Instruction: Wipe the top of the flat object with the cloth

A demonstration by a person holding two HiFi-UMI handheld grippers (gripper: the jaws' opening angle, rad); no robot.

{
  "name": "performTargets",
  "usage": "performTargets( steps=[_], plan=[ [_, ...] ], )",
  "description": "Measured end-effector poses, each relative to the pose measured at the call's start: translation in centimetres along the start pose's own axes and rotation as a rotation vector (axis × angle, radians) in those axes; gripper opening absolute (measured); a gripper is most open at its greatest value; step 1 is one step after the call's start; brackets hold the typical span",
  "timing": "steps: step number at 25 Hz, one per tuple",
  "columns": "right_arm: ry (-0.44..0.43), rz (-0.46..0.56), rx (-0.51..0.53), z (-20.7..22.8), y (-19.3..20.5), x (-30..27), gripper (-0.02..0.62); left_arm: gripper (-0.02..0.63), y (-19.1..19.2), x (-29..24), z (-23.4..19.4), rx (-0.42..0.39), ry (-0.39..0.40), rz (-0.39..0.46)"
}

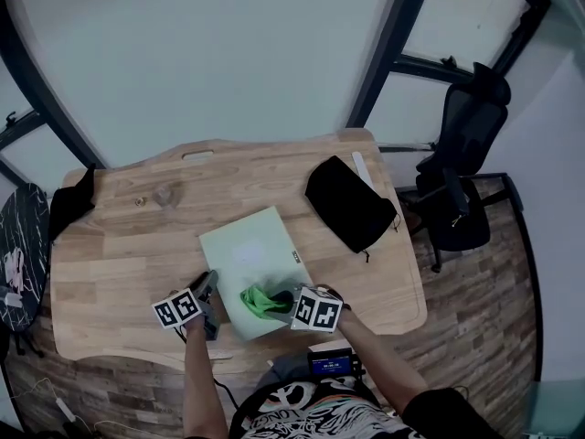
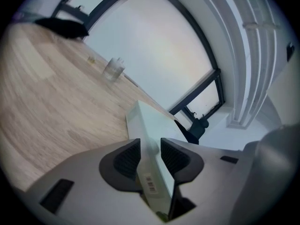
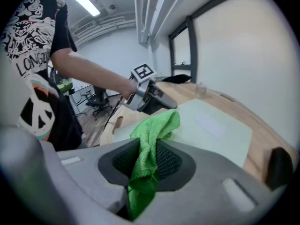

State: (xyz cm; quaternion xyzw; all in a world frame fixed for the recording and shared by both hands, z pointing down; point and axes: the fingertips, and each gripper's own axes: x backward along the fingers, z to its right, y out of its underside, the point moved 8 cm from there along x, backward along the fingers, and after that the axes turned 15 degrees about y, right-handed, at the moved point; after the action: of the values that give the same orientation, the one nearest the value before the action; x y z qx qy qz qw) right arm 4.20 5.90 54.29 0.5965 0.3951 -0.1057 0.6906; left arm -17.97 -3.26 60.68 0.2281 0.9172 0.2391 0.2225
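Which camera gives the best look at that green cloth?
The right gripper view: the green cloth hangs large, clamped between the jaws. The head view shows it as a small lump on the flat object; the left gripper view shows almost none of it.

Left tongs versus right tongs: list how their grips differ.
The left tongs clamp the pale flat object by its edge; the right tongs pinch the bunched green cloth. The left tongs sit at the object's rim, while the right tongs hold the cloth on its top. Both are shut on something.
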Motion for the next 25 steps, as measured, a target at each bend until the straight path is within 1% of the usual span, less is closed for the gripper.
performTargets(
  steps=[2,3,5,7,8,9,10,12,14,16,18,21,23,25],
  plan=[
    [0.125,0.067,-0.087,0.6,-0.7,1.1,0.089,0.132,-1.1,1.2,1.1,-0.142,-0.079,0.058],
    [0.193,0.091,-0.119,1.0,-1.0,1.7,0.089,0.132,-1.7,1.8,2.1,-0.196,-0.092,0.099],
    [0.332,0.123,-0.161,1.5,-1.6,3.0,0.089,0.132,-2.5,2.4,4.2,-0.262,-0.079,0.154],
    [0.443,0.16,-0.187,1.8,-2.3,4.5,0.089,0.117,-2.7,2.6,6.6,-0.318,-0.05,0.159],
    [0.482,0.181,-0.194,1.8,-2.7,5.2,0.089,0.091,-2.8,2.7,7.9,-0.353,-0.038,0.153],
    [0.517,0.202,-0.204,1.8,-3.1,5.9,0.089,0.052,-2.7,2.7,9.2,-0.39,-0.029,0.147],
    [0.554,0.224,-0.223,1.8,-3.4,6.7,0.089,0.034,-2.7,2.6,10.5,-0.429,-0.023,0.147],
    [0.626,0.267,-0.293,1.8,-3.9,8.4,0.089,0.028,-2.4,2.6,13.0,-0.512,-0.023,0.164],
    [0.677,0.295,-0.36,1.7,-3.8,9.6,0.089,0.02,-2.0,2.8,15.1,-0.599,-0.029,0.182],
    [0.713,0.305,-0.392,1.1,-3.7,10.4,0.089,0.018,-1.5,3.0,16.8,-0.66,-0.022,0.189],
    [0.748,0.309,-0.407,0.4,-3.8,11.2,0.089,0.014,-1.1,3.5,18.3,-0.672,-0.012,0.199],
    [0.784,0.328,-0.423,-0.2,-4.2,12.6,0.089,0.014,-0.7,4.4,20.3,-0.668,-0.006,0.251],
    [0.798,0.345,-0.414,-0.3,-4.5,13.6,0.089,0.014,-0.3,5.1,21.5,-0.697,-0.034,0.277],
    [0.805,0.362,-0.389,-0.6,-4.9,14.6,0.089,0.014,0.0,5.9,22.4,-0.733,-0.093,0.303]
  ],
)
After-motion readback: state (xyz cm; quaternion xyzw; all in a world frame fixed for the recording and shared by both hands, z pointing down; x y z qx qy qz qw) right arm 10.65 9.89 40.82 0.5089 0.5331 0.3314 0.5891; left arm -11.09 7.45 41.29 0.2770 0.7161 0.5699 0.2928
